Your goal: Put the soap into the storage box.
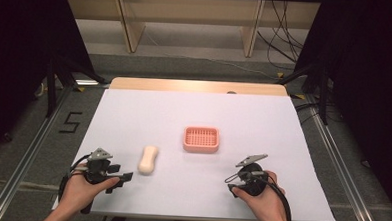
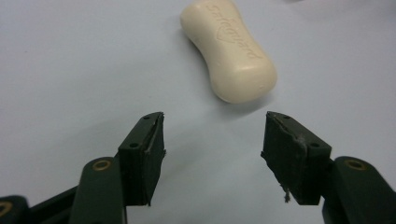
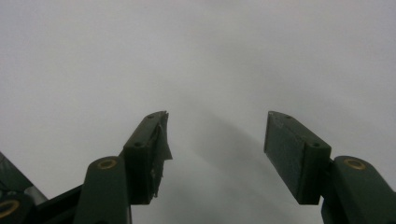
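A cream bar of soap (image 1: 148, 159) lies on the white table cover, left of centre. In the left gripper view the soap (image 2: 229, 50) has raised lettering on top and lies just beyond the jaws. My left gripper (image 2: 214, 144) is open, nothing between its fingers, and it sits a short way left of the soap in the high view (image 1: 126, 177). A pink slotted soap dish (image 1: 201, 139) stands in the middle of the table. My right gripper (image 3: 215, 140) is open over bare white surface, at the near right (image 1: 231, 181).
The white cover (image 1: 263, 123) spans the table, with a strip of bare wood (image 1: 195, 86) at the far edge. Grey floor, metal rails and black stands flank the table. Cables lie on the floor at the far right.
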A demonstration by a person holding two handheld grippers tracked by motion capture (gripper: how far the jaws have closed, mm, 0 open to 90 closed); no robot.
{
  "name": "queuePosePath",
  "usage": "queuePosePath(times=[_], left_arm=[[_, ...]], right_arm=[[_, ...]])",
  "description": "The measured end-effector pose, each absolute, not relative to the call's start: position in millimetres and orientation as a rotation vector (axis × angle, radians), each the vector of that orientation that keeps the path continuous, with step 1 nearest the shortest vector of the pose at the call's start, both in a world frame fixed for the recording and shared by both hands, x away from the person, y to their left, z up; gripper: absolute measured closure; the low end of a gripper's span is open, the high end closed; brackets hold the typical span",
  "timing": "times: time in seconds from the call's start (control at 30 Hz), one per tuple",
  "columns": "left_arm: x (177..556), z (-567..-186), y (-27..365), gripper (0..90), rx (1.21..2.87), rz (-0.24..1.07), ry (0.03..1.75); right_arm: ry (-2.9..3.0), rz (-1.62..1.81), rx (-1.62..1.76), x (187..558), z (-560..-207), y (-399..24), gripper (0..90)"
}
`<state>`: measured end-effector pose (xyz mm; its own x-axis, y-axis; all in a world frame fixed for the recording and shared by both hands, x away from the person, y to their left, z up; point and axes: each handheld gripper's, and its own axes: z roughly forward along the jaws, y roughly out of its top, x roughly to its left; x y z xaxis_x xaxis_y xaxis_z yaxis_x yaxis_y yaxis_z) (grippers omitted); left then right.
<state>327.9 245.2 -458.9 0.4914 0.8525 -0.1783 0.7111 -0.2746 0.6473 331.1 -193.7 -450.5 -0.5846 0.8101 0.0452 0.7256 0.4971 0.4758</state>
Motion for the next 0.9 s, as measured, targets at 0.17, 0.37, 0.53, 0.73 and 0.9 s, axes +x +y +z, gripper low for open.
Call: queuePosePath(times=[0.17,0.37,0.53,0.73,0.9], left_arm=[[342,-454,232,37.3,2.067,0.228,1.306],[359,-449,221,35.8,2.153,0.175,1.326],[383,-439,209,35.8,2.174,0.184,1.365],[401,-439,198,35.2,2.2,0.141,1.454],[411,-443,187,33.4,2.243,0.114,1.508]], right_arm=[[2.517,0.681,1.36,331,-451,-205,41.0],[2.496,0.673,1.389,330,-451,-213,41.2],[2.498,0.648,1.417,330,-452,-214,40.3],[2.497,0.643,1.409,330,-453,-215,39.7],[2.504,0.651,1.39,330,-454,-215,39.9]])
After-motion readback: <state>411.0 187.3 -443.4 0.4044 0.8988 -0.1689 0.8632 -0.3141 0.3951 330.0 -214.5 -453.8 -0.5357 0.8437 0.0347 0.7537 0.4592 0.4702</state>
